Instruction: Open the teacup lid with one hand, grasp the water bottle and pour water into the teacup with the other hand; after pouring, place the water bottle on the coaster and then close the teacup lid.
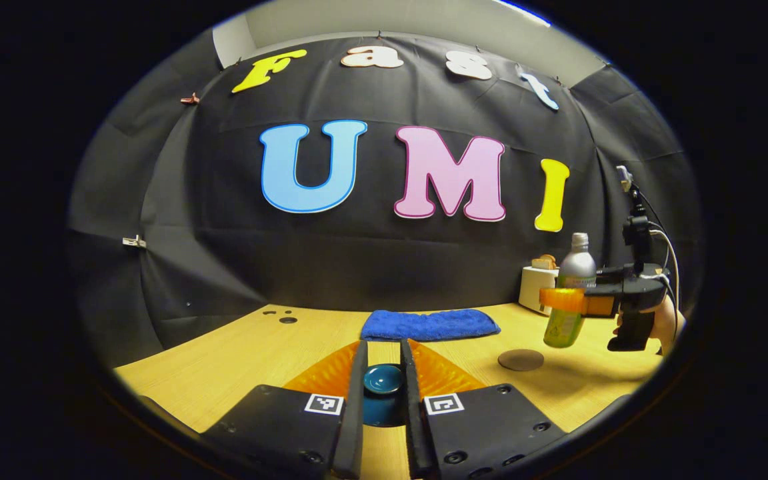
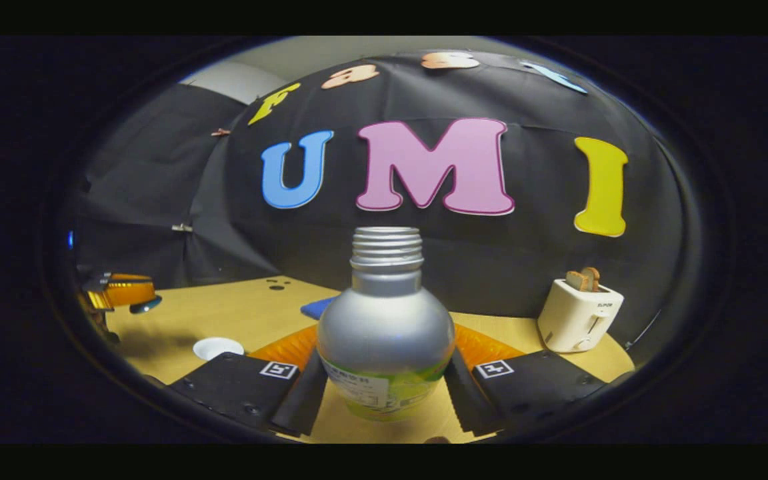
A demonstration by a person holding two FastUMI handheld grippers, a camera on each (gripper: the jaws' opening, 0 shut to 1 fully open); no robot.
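The left gripper (image 1: 384, 387) has its two fingers closed on the dark blue knob of the teacup lid (image 1: 384, 379), and it holds the lid up in the air. In the right gripper view this gripper (image 2: 132, 299) appears at the far left, with the lid (image 2: 146, 306) under its tips and well above the wooden table (image 2: 237, 313). The lid is probably kept off to the side so that the white teacup (image 2: 217, 347) stays open for the water.

The right gripper (image 2: 384, 387) is clamped on the body of the water bottle (image 2: 385, 333), one finger on each side. The bottle is upright and has no cap on its threaded neck. In the left gripper view it (image 1: 569, 293) hangs above the table, close to the round dark coaster (image 1: 521, 360). It seems that the upright hold keeps the water inside until the bottle reaches the cup, or after pouring; which one, the pictures do not tell.

The inside of the teacup is too small to see, so the water level is unknown. The bottle's base is cut off. A blue cloth (image 1: 429, 325) and a toaster (image 2: 579, 317) stand behind.
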